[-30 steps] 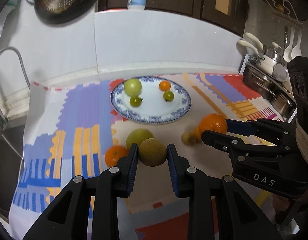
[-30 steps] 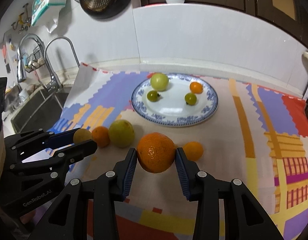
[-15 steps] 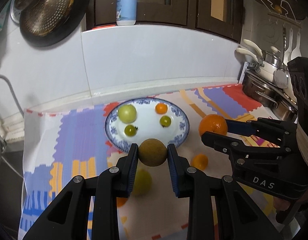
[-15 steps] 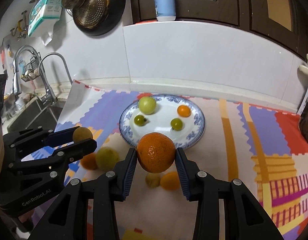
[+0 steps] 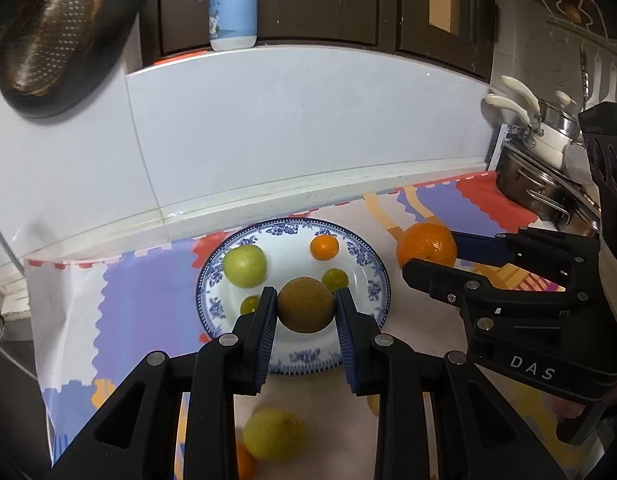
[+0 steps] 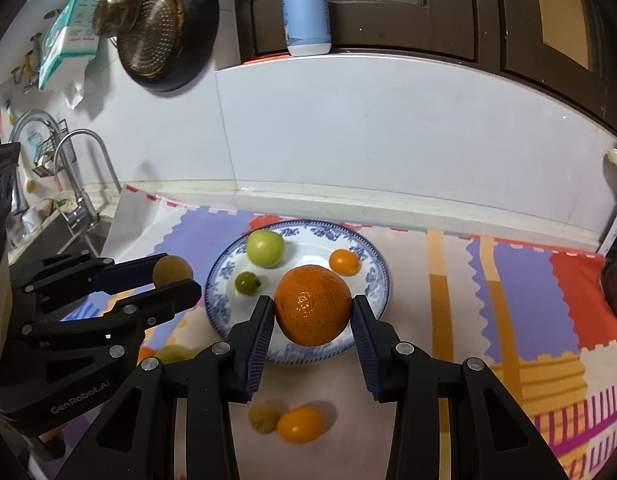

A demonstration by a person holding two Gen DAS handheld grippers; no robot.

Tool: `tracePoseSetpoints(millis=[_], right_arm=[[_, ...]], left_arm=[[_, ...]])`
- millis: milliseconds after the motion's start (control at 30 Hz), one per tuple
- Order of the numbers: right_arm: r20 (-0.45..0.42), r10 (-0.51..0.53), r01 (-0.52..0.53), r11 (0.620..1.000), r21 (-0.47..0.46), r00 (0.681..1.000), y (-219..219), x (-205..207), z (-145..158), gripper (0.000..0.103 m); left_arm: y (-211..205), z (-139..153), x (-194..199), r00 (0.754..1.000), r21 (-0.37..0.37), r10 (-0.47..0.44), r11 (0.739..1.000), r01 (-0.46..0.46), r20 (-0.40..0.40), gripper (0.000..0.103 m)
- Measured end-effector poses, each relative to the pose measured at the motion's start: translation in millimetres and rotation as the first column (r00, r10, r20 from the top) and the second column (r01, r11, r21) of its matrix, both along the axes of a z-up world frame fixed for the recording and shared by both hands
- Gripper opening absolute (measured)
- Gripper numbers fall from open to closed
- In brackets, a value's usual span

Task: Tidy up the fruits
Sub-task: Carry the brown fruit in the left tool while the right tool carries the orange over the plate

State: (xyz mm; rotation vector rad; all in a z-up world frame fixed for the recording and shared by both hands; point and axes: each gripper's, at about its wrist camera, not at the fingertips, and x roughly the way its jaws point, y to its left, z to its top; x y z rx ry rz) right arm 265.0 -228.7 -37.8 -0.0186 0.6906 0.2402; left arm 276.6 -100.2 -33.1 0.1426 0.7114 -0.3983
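My left gripper (image 5: pixel 306 306) is shut on a brown round fruit (image 5: pixel 305 305), held in the air over the near part of the blue-patterned plate (image 5: pixel 368 264). My right gripper (image 6: pixel 312 312) is shut on a large orange (image 6: pixel 311 310), also lifted in front of the plate (image 6: pixel 374 280). On the plate lie a green apple (image 5: pixel 244 266), a small orange fruit (image 5: pixel 324 247) and two small green fruits (image 5: pixel 335 278). In the left wrist view the right gripper with its orange (image 5: pixel 426 245) hangs just right of the plate.
On the patterned mat (image 6: pixel 520 280) lie loose fruits: a yellow-green one (image 5: pixel 274 432), a small orange one (image 6: pixel 300 424) beside a yellowish one (image 6: pixel 263 416). A sink and tap (image 6: pixel 80 184) are at the left, pots (image 5: pixel 548 168) at the right, a white backsplash wall behind.
Both grippers, each still holding its fruit, have risen and moved forward toward the plate, which now sits right behind the held fruits. The loose fruits have slid down toward the frames' bottom.
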Motion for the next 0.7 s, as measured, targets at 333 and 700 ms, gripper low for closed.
tracePoseSetpoints(millis=[333,700], right_arm=[[-0.035,0.002,-0.002,1.0,-0.006,0.999,-7.9,45.8,-17.6,0.041],[-0.108,0.0,-0.001,1.0,-0.006,0.994,-15.4,90.8,-50.2,0.041]], left_arm=[[-12.7,-20.1,49.9,0.998,0.04,-0.018,0.999,0.021,-0.059,0.029],[-25.7,-49.2,96.1,0.988,0.056,-0.047,0.997,0.056,-0.149,0.029]])
